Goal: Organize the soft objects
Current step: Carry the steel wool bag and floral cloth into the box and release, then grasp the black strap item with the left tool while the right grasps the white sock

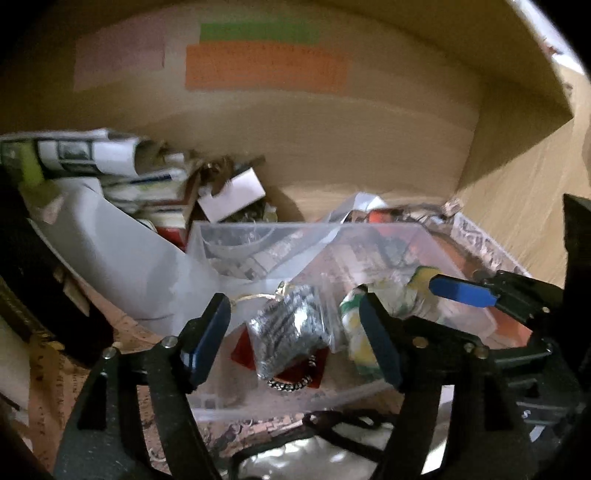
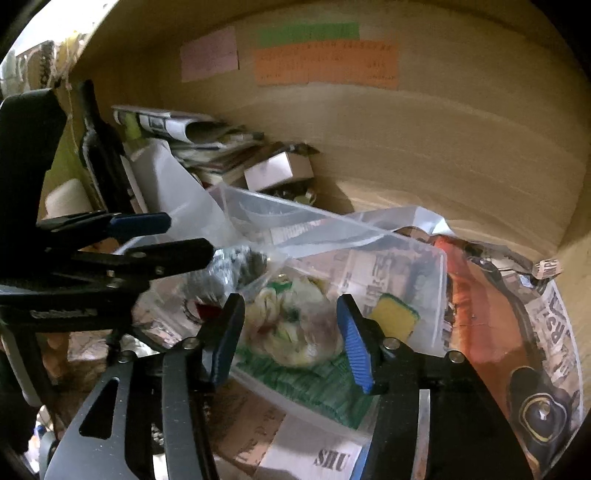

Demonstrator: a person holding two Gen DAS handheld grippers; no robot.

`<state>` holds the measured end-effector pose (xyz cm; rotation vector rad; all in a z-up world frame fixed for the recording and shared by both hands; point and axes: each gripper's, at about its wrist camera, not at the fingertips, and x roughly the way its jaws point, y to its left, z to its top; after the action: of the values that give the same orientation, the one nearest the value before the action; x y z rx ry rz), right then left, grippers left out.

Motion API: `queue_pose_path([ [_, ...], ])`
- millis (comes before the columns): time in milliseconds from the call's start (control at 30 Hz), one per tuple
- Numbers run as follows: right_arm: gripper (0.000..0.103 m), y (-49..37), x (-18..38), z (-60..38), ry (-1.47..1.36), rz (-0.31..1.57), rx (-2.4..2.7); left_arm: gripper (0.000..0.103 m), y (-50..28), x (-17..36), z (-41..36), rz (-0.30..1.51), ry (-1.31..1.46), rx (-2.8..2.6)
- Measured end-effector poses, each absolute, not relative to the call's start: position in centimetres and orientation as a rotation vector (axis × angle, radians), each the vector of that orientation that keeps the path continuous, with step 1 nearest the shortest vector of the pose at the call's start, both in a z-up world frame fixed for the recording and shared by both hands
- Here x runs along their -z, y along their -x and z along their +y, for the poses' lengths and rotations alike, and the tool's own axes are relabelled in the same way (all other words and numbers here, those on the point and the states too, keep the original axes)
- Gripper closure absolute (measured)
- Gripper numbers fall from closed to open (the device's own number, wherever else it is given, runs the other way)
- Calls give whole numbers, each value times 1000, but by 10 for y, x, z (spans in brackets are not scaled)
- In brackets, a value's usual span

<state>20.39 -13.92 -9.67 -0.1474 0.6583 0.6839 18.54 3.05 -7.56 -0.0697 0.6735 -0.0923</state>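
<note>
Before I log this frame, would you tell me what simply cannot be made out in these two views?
- Orange note on the back wall: writing too small and blurred, both views.
- Silvery packet in the clear bin, left view: contents blurred.
- Wrapped bundle, right view: wrapping hides what it is.
- Sponge, right view: lower part behind the right gripper.

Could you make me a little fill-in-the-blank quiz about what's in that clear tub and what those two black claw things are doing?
1. The sponge in the clear plastic tub is yellow with a ____ scrubbing layer.
2. Of the notes on the cardboard wall, the green note sits directly above the ____ one.
3. The right gripper has its fingers spread around a bagged bundle, and its jaws are ____.
4. The left gripper hovers over a grey item in a clear ____.

Missing words: green; orange; open; bag
</note>
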Motion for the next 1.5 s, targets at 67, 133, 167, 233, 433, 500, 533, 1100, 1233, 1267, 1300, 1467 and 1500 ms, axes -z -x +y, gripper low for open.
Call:
queue_pose_path([
  [67,50,-198,89,-143,137,635,-686,24,-174,67,32,641,66,90],
  [133,49,-190,82,-149,127,608,-688,21,-162,61,33,615,54,84],
  [167,49,-186,78,-152,124,595,-687,19,-156,58,33,603,48,81],
  [233,42,-178,71,-158,113,571,-683,15,-143,51,35,583,40,76],
  [433,36,-155,62,-174,99,529,-678,4,-110,49,43,564,50,61],
  [500,35,-148,65,-177,96,537,-678,4,-103,56,44,585,57,67],
  [533,35,-145,68,-179,94,544,-679,4,-102,58,43,594,56,69],
  [1100,29,-118,141,-182,68,782,-704,4,-86,150,55,853,114,19],
  [1233,29,-119,155,-179,69,823,-698,4,-87,159,54,879,138,24],
  [1267,31,-118,157,-180,69,818,-692,4,-88,160,52,877,134,22],
  [1300,32,-117,157,-180,68,810,-687,6,-91,161,50,879,129,26],
  [1467,48,-111,157,-180,69,798,-690,23,-95,164,36,873,107,51],
  [1500,49,-110,157,-179,72,796,-691,30,-97,163,33,873,103,59],
])
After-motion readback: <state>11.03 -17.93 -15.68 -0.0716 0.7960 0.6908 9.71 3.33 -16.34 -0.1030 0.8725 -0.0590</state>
